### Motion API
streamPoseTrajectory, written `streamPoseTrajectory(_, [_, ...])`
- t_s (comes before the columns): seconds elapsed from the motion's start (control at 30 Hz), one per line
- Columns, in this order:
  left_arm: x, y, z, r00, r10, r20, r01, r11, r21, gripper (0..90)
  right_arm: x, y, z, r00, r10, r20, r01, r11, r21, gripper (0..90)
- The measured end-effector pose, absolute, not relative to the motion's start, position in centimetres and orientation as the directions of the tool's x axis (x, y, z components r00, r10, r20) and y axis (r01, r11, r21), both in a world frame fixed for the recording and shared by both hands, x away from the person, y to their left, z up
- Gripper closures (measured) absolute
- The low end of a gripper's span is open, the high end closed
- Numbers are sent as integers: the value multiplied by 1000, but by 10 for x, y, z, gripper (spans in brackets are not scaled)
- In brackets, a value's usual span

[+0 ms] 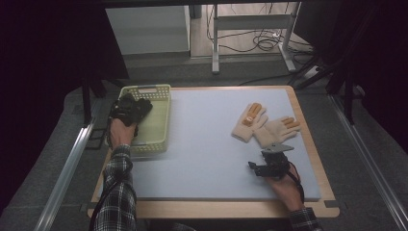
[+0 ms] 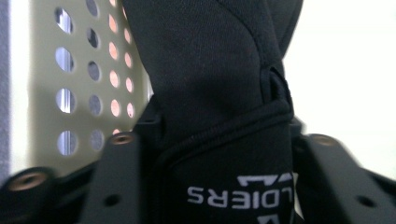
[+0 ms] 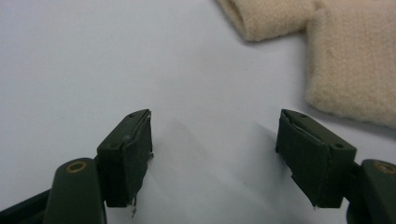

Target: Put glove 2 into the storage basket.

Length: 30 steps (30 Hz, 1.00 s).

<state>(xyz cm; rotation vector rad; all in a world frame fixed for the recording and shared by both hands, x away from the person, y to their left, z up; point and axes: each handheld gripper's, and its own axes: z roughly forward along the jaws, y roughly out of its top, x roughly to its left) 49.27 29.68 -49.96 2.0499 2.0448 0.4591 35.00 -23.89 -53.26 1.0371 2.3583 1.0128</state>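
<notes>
I keep my left gripper point(image 1: 129, 109) closed on a black glove point(image 2: 219, 93) over the basket point(image 1: 156, 126), to drop it there, while my right gripper point(image 3: 215, 158) waits with fingers open near the beige gloves point(image 1: 264, 126).

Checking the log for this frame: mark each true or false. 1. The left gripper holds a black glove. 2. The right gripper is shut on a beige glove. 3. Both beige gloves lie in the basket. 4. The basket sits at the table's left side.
1. True: the left gripper is shut on the black glove over the basket.
2. False: the right gripper is open and holds nothing, short of the beige gloves.
3. False: they lie on the table, right of the basket.
4. True.
</notes>
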Motion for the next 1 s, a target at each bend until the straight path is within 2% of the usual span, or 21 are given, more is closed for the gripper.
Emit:
streamPoseTrajectory(0.03, [493, 297, -500, -5, 998, 70, 936, -20, 350, 348, 350, -239, -533, -660, 750, -46, 483, 471, 739, 263])
streamPoseTrajectory(0.07, [493, 297, -501, -3, 998, 63, 940, -18, 340, 226, 350, -239, -533, -660, 750, -46, 483, 471, 739, 263])
streamPoseTrajectory(0.1, [493, 297, -501, 0, 998, 58, 943, -20, 333, 226, 350, -239, -533, -660, 750, -46, 483, 471, 739, 263])
streamPoseTrajectory(0.13, [493, 296, -500, 6, 998, 60, 943, -25, 332, 154, 350, -239, -533, -661, 749, -46, 483, 471, 738, 262])
streamPoseTrajectory(0.17, [492, 296, -500, 9, 998, 62, 944, -29, 329, 154, 350, -239, -533, -661, 749, -46, 483, 471, 738, 262])
streamPoseTrajectory(0.27, [486, 296, -492, 22, 999, 42, 942, -35, 335, 74, 350, -239, -533, -661, 749, -47, 482, 472, 739, 262])
streamPoseTrajectory(0.37, [481, 297, -486, 35, 999, 28, 932, -43, 360, 50, 350, -239, -533, -661, 749, -47, 482, 471, 739, 262])
streamPoseTrajectory(0.47, [465, 301, -472, 80, 995, -56, 895, -47, 445, 28, 350, -239, -533, -661, 749, -47, 482, 472, 738, 261])
streamPoseTrajectory(0.5, [465, 301, -472, 80, 995, -56, 895, -47, 445, 28, 350, -239, -533, -661, 749, -47, 482, 472, 738, 261])
streamPoseTrajectory(0.6, [447, 295, -459, 168, 978, -124, 839, -76, 539, 27, 350, -239, -533, -661, 749, -47, 482, 472, 738, 261])
streamPoseTrajectory(0.73, [415, 275, -443, 293, 948, -126, 748, -146, 647, 18, 350, -239, -533, -661, 749, -47, 483, 472, 738, 261])
streamPoseTrajectory(0.77, [415, 275, -443, 293, 948, -126, 748, -146, 647, 15, 350, -239, -533, -661, 749, -47, 483, 472, 738, 261])
streamPoseTrajectory(0.9, [384, 253, -440, 417, 898, -140, 664, -196, 721, 11, 350, -239, -532, -661, 749, -46, 486, 473, 735, 261])
streamPoseTrajectory(1.0, [360, 234, -444, 499, 858, -119, 607, -248, 755, 11, 350, -239, -532, -660, 750, -44, 487, 472, 735, 261])
